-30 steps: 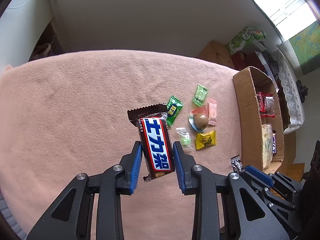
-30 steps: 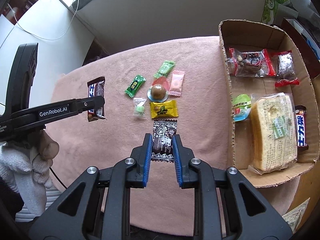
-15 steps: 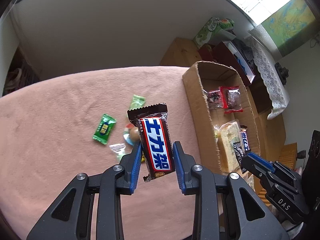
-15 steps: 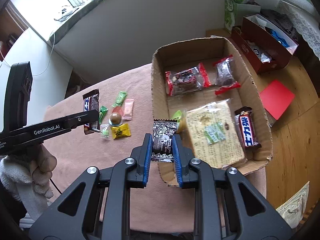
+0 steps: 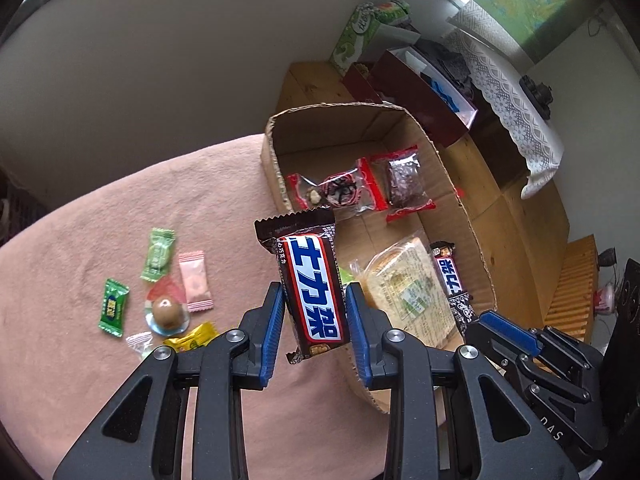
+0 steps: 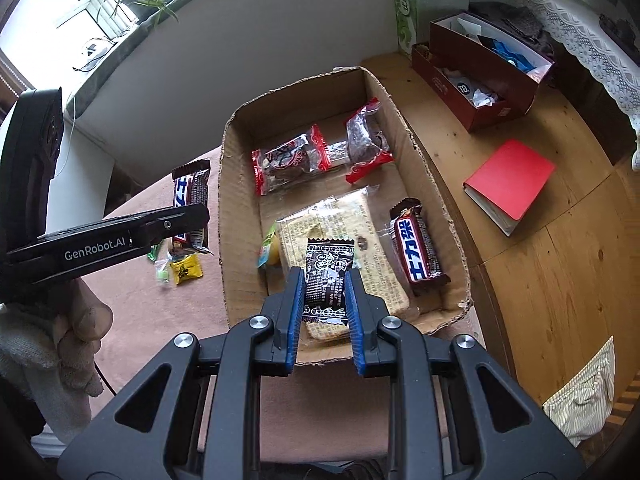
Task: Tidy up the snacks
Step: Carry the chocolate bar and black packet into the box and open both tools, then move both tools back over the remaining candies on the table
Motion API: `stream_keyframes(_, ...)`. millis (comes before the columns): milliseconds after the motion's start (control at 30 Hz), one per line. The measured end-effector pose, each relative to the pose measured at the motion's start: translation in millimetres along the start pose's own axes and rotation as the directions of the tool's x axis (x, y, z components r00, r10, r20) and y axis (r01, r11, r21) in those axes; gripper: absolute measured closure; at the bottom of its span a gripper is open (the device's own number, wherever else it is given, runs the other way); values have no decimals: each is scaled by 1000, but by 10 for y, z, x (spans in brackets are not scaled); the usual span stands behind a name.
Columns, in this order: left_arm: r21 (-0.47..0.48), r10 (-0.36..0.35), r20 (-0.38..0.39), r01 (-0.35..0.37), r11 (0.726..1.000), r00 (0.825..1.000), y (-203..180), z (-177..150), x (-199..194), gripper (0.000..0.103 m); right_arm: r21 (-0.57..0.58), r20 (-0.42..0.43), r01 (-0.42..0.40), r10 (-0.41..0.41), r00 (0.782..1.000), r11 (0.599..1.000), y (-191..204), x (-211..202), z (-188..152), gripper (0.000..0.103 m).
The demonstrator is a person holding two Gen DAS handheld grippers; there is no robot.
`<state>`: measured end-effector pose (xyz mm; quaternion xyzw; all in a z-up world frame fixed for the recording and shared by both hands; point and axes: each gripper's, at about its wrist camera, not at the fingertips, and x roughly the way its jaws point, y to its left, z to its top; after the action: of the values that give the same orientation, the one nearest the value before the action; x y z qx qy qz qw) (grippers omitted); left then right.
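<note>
My left gripper [image 5: 314,322] is shut on a brown and blue chocolate bar [image 5: 310,280], held in the air just left of the cardboard box [image 5: 276,168]. My right gripper [image 6: 324,294] is shut on a small black and white snack packet [image 6: 326,280], held above the box [image 6: 236,216], over a large clear-wrapped cake [image 6: 344,240]. The box also holds two red-edged packets [image 6: 292,160] and another chocolate bar [image 6: 418,248]. Several small candies [image 5: 160,292] lie on the pink cloth [image 5: 80,240] left of the box.
A red notebook [image 6: 510,182] lies on the wooden table [image 6: 560,280] right of the box. A dark red open box [image 6: 480,76] and a green carton [image 6: 408,12] stand at the back. A gloved hand [image 6: 52,340] holds the left gripper.
Both grippers have moved right with their snacks. The right gripper now hangs over the box interior. The left gripper's bar has come up to the box's left wall.
</note>
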<state>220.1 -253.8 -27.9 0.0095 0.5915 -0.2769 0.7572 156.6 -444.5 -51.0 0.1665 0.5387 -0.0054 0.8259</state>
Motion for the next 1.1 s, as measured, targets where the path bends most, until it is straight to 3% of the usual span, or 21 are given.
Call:
stream_keyframes(600,87,7,-15,-6,996,1000,-447,175,165,73,16,-5,3,-3,1000,1000,-159,61,30,81)
stream_keyframes(633,88,11,-18,-9,996,1000,-452,179,169,73,15,-9,4,-3,1000,1000,-156,66,30,79)
stream_keyframes(700,87,15,-16,-13,996,1000,-456,181,162,73,13,-12,4,-4,1000,1000,-146,67,25,66)
stream_keyframes(767,89,17,-13,-16,996,1000,-464,186,154,72,7,-1,18,-18,1000,1000,-136,52,20,47)
stream_keyframes(933,90,22,-1,-22,996,1000,-467,189,116,70,1,1,26,-26,1000,1000,-117,31,2,46)
stream_keyframes(1033,86,21,4,-21,996,1000,-449,190,87,70,5,2,33,-33,999,999,-114,26,-7,36)
stream_keyframes(1100,86,22,8,-23,996,1000,-435,184,65,70,10,9,33,-33,999,999,-110,12,-14,35)
